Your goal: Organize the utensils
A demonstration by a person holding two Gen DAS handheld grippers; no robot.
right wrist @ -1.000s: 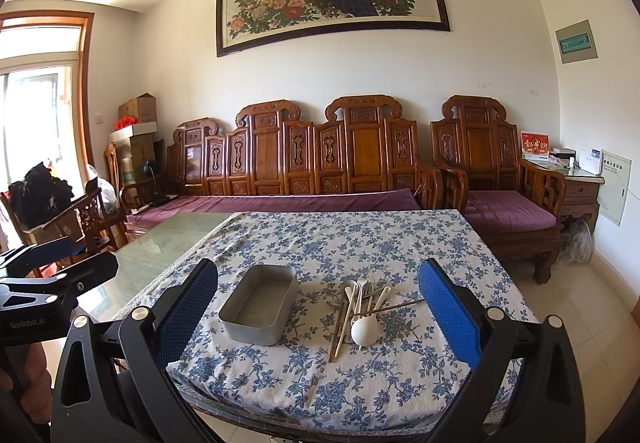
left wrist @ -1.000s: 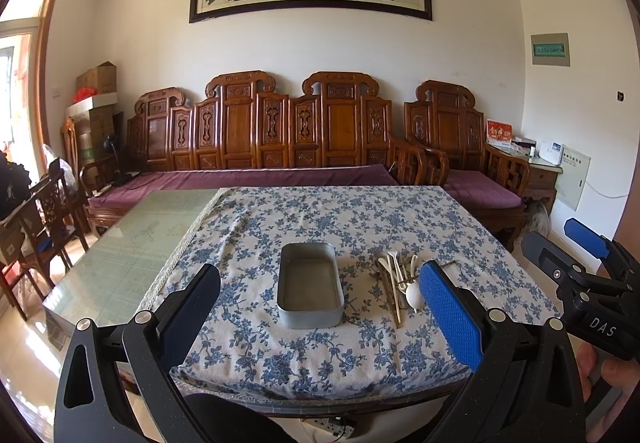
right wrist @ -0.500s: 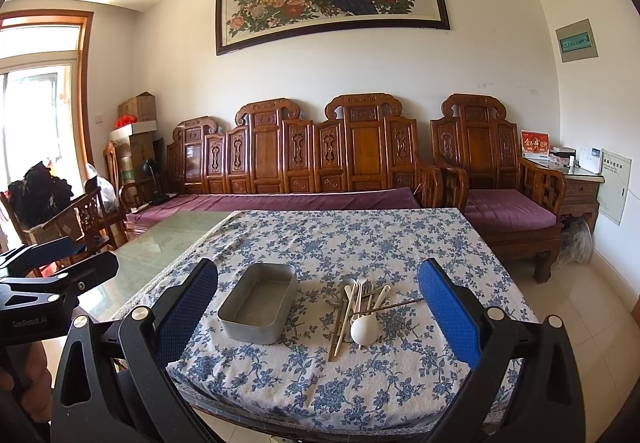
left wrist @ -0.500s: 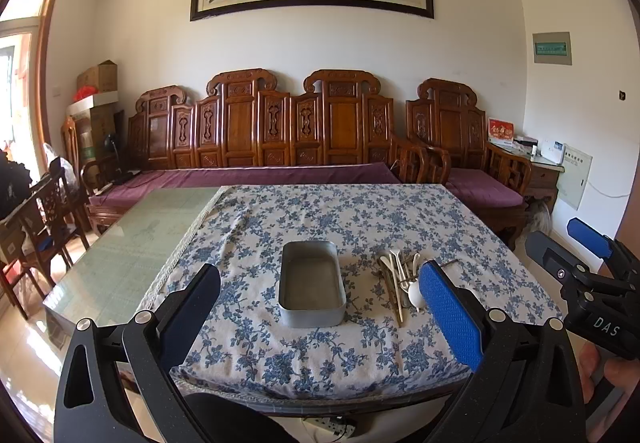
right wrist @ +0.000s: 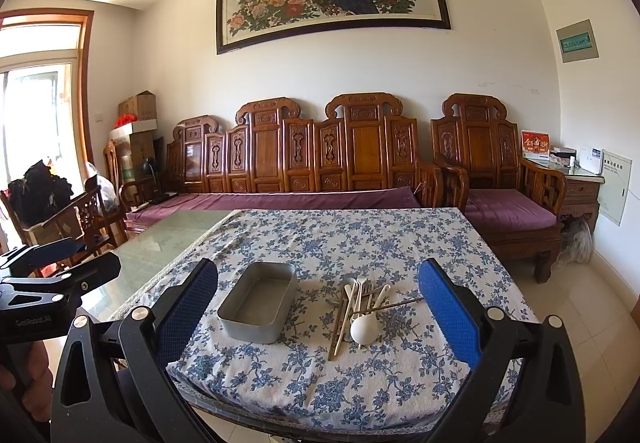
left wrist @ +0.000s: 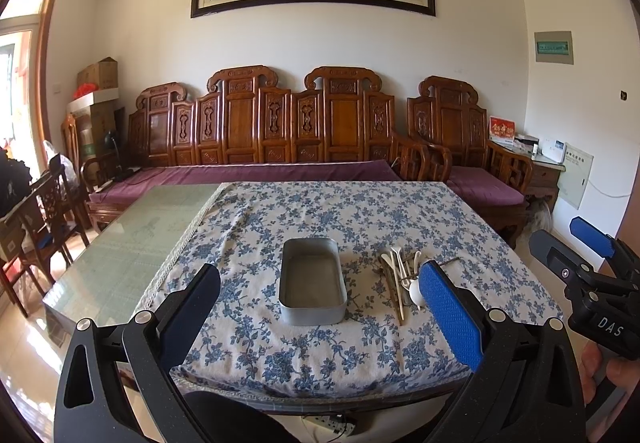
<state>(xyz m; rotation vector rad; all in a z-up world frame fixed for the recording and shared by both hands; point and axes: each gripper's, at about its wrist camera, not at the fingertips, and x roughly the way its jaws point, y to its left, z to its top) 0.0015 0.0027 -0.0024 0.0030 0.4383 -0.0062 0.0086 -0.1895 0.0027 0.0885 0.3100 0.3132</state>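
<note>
Nothing has been sorted yet: the rectangular grey metal tin (left wrist: 313, 286) is seen empty on the blue-flowered tablecloth (left wrist: 320, 219). The pile of pale utensils (right wrist: 360, 307) lies just beside it. The left gripper (left wrist: 320, 307) and right gripper (right wrist: 318, 307) are held spread wide, empty, before the table.

A grey metal tin (left wrist: 313, 286), rectangular with rounded corners, sits upright and empty. Just to its right lies a loose pile of utensils (right wrist: 359, 307): pale sticks and forks crossing one another, with a white spoon (right wrist: 363, 328) nearest the camera, bowl down.
</note>
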